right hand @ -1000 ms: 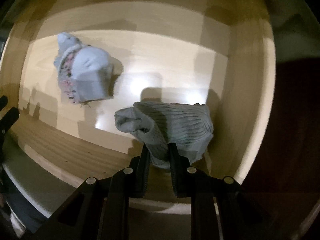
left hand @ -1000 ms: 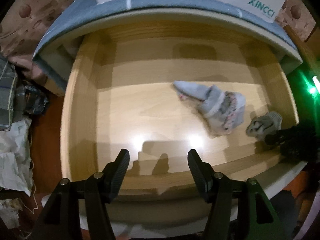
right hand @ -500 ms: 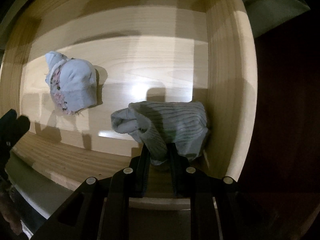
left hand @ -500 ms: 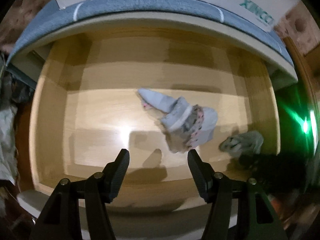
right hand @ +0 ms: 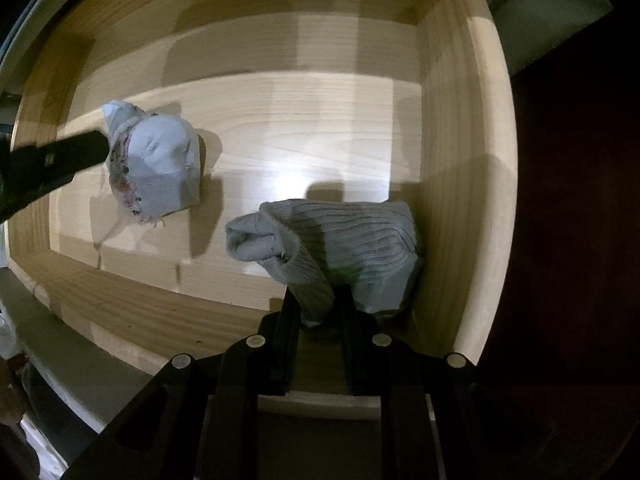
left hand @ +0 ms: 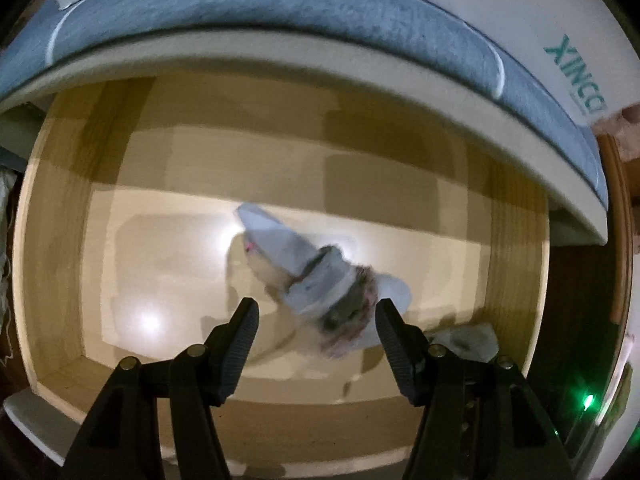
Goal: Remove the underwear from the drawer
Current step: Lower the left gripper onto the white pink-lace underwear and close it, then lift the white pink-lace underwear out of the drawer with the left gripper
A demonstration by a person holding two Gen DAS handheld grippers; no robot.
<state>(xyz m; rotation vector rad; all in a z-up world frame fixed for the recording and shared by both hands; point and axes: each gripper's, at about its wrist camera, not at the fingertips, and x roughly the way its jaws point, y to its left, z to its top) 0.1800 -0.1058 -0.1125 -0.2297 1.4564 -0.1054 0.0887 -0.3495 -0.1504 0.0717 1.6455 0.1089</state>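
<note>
An open wooden drawer (left hand: 52,216) (right hand: 460,128) holds two pieces of underwear. A pale blue piece with a pink patterned trim (left hand: 320,280) (right hand: 156,168) lies crumpled on the drawer floor. My left gripper (left hand: 316,312) hangs open just above it, one finger on each side; a left finger (right hand: 60,160) shows at the left of the right wrist view. A grey ribbed piece (right hand: 340,240) (left hand: 468,340) hangs bunched by the drawer's right wall, with my right gripper (right hand: 318,304) shut on a fold of it.
A white ledge (left hand: 280,52) and a blue-grey padded edge (left hand: 240,4) overhang the drawer's back. A white box with teal lettering (left hand: 576,76) sits on top at the right. A green light (left hand: 588,402) glows at lower right. Dark floor (right hand: 572,240) lies beyond the right wall.
My left gripper has swung right and lower, so the pale blue piece now lies between its open fingers. My right gripper, still shut on the grey piece, drifted toward the drawer's right wall.
</note>
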